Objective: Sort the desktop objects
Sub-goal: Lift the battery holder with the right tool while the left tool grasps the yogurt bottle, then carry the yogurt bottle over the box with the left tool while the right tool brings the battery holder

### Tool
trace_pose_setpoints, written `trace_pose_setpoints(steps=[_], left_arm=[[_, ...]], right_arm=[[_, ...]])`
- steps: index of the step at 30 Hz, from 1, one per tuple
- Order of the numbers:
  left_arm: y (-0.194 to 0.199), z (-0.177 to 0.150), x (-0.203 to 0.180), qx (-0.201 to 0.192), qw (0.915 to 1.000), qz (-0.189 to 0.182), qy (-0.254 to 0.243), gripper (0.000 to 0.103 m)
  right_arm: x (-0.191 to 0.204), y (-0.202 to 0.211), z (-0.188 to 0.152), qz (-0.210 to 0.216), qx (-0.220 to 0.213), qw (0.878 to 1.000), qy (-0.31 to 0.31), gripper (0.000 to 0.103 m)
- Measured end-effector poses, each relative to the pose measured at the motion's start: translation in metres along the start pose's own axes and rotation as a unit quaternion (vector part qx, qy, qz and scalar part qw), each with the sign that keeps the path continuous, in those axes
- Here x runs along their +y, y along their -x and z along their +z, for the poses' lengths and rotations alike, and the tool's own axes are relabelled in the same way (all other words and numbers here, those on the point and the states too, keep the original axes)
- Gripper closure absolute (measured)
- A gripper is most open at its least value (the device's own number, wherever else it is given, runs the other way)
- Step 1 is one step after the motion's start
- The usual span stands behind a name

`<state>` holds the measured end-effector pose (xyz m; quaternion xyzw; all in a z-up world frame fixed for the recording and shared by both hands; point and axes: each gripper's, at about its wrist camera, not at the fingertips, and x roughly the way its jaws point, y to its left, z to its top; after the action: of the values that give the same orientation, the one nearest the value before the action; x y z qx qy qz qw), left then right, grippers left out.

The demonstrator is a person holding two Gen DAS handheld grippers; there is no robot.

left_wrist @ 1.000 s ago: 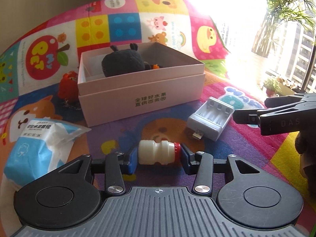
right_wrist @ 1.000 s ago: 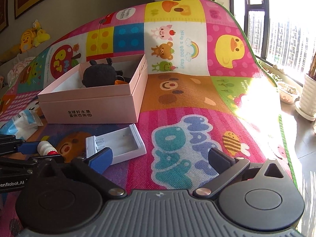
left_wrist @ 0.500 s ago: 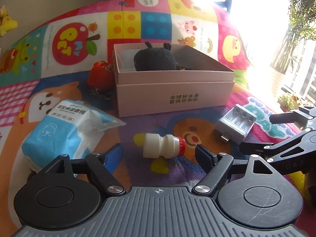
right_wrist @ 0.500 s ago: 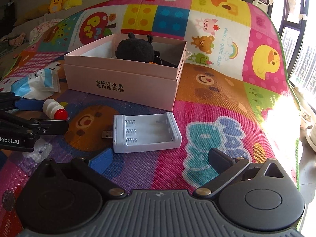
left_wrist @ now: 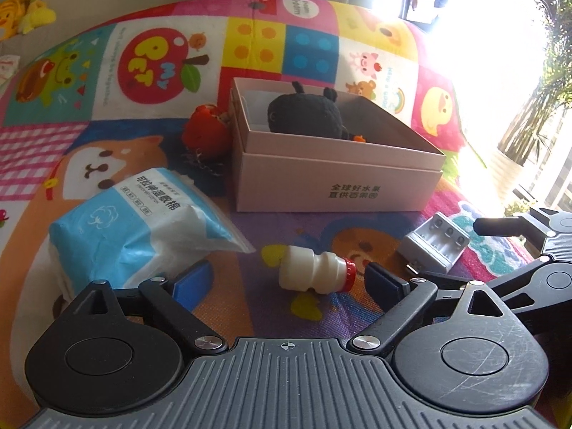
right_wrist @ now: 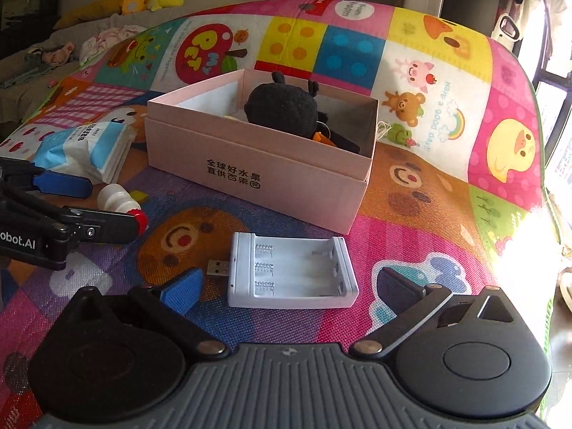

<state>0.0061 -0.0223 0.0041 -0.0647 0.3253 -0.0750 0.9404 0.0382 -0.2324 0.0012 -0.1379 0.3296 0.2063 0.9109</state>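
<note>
The left gripper has its jaws opening at this moment, and they hold nothing: the small white bottle lies on the play mat between the two pads, but neither pad touches it. The bottle lies on its side, with the long axis across the jaws, almost from one pad to the other. Its red cap points to the right pad and is just beside it, while the bottom end is well apart from the left pad, so the bottle sits off the middle of the gap, toward the right side. The right gripper also stands wide open and empty, and the white battery charger lies flat on the mat just ahead between its pads, with the USB plug pointing to the left pad. Its long axis also runs across the jaws. So each hand is nearer to its own thing: the left hand to the bottle, the right hand to the charger. The pink box stands behind both things, farther from the cameras, and a black plush toy already sits inside it. I judge that whichever thing goes next must travel forward and up over the near wall of the box. A blue tissue pack lies to the left of the bottle, near the left pad.
</note>
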Motion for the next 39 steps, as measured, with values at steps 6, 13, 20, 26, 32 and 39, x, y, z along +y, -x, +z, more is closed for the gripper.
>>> trace_pose_setpoints(steps=[6,13,20,26,32,39], left_arm=[[0.000,0.000,0.000,-0.001,1.0000,-0.002,0.002,0.006],[0.001,0.000,-0.003,-0.003,1.0000,-0.003,-0.005,0.006],[-0.003,-0.002,-0.031,0.012,0.9961,0.003,-0.087,0.022],[-0.012,0.002,-0.043,0.014,0.9932,0.017,-0.115,0.039],[0.004,0.003,-0.046,0.014,0.9909,0.007,-0.134,0.052],[0.037,0.051,-0.058,-0.069,0.9860,0.002,-0.152,0.052]], right_arm=[[0.000,-0.006,0.002,0.026,0.006,1.000,0.001,0.000],[0.000,-0.001,0.000,0.027,0.002,1.000,-0.008,0.012],[-0.001,0.032,-0.013,0.003,-0.004,1.000,-0.020,0.012],[-0.006,0.068,-0.018,0.000,-0.009,1.000,-0.015,0.012],[-0.012,0.104,-0.004,-0.002,-0.058,0.998,-0.028,0.012],[-0.023,0.143,0.014,-0.013,-0.143,0.988,-0.052,0.012]])
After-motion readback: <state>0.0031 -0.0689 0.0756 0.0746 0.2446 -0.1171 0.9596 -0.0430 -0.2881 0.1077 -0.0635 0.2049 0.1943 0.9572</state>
